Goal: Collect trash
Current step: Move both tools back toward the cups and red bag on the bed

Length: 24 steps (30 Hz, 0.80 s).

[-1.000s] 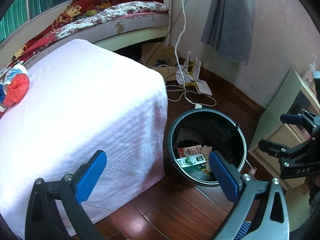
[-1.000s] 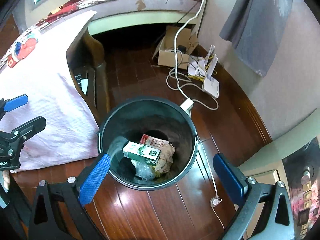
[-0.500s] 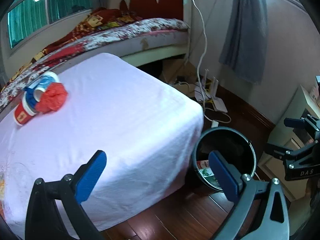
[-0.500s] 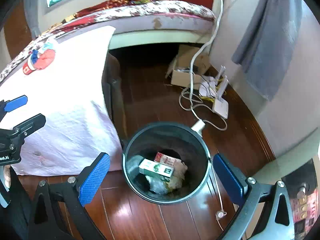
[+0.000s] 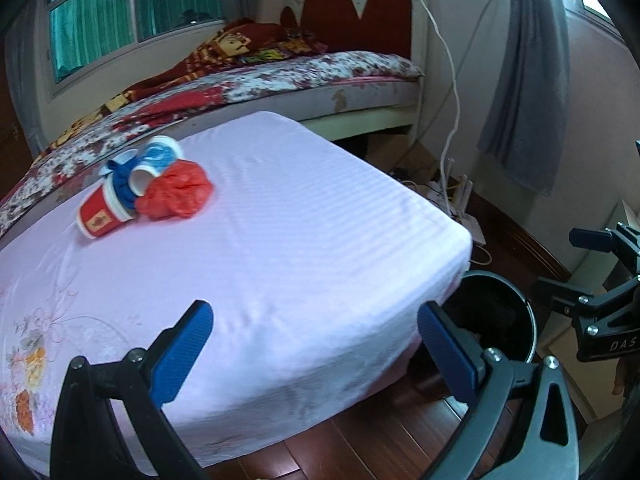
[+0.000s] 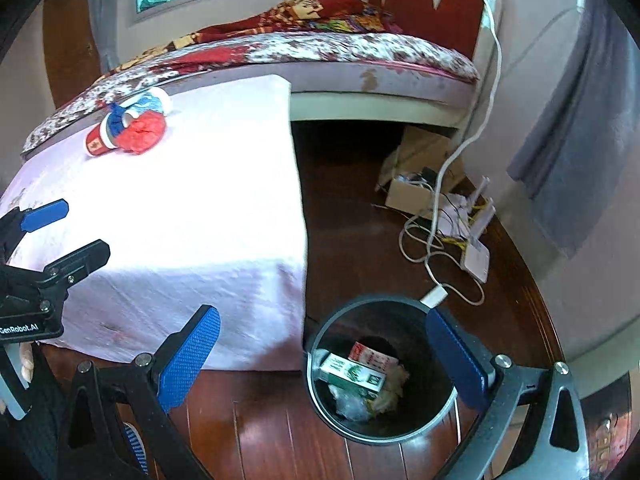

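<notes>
Both grippers, left (image 5: 312, 350) and right (image 6: 322, 354), gaped wide and empty; the crumpled red bag (image 5: 176, 196) looked light, soft, best pinched mid-bunch.

A home bedroom, shown by a bed (image 5: 320, 76) with heart-shaped headboard (image 5: 356, 20), curtained window (image 5: 132, 12), wooden floor (image 6: 360, 216), grey curtain (image 5: 524, 80)

My view takes in a table (image 5: 280, 240) draped in a pale pink cloth, filling the middle of the frame. At its upper left lie a red paper cup (image 5: 98, 216) on its side, a blue-and-white cup (image 5: 160, 156) and a crumpled red bag (image 5: 176, 196), all touching. At lower right a dark bin (image 6: 400, 428) stands on the wooden floor (image 6: 352, 220), just beside the table's corner, holding cartons (image 6: 352, 374)
</notes>
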{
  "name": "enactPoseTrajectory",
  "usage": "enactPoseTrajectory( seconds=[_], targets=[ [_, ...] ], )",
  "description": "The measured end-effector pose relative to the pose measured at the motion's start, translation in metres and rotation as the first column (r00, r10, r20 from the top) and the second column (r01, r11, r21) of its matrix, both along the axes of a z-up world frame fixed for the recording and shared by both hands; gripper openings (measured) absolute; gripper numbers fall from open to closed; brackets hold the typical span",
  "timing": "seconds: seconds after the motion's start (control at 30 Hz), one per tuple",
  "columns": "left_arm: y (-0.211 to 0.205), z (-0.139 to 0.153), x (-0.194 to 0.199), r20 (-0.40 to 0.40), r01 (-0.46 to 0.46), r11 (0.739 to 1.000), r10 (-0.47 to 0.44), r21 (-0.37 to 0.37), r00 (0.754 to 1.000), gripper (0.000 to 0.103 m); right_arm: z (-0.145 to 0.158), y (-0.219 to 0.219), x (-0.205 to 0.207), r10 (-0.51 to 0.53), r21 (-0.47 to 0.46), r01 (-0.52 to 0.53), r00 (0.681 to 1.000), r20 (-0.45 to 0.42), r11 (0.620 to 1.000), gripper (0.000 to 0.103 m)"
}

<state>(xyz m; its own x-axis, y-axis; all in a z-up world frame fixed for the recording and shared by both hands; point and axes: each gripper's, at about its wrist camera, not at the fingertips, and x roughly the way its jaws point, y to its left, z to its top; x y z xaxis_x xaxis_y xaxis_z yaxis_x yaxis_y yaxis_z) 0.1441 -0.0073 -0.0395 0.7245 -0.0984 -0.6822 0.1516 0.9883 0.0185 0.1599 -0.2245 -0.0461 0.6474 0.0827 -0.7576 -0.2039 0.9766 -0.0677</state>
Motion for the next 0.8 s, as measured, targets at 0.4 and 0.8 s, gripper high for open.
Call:
enactPoseTrajectory(
  seconds=[0.4,0.8],
  targets=[
    [0.079,0.006,-0.001,0.031,-0.127,0.992,0.127,0.002,0.991,0.102,0.021,0.065,0.030,0.068,0.103,-0.075,0.995,0.067,0.992,0.103],
    [0.184,-0.003,0.026,0.029,-0.295,0.955,0.296,-0.028,0.955,0.102,0.021,0.161,0.075,0.176,0.128,-0.187,0.980,0.093,0.974,0.103]
  ],
)
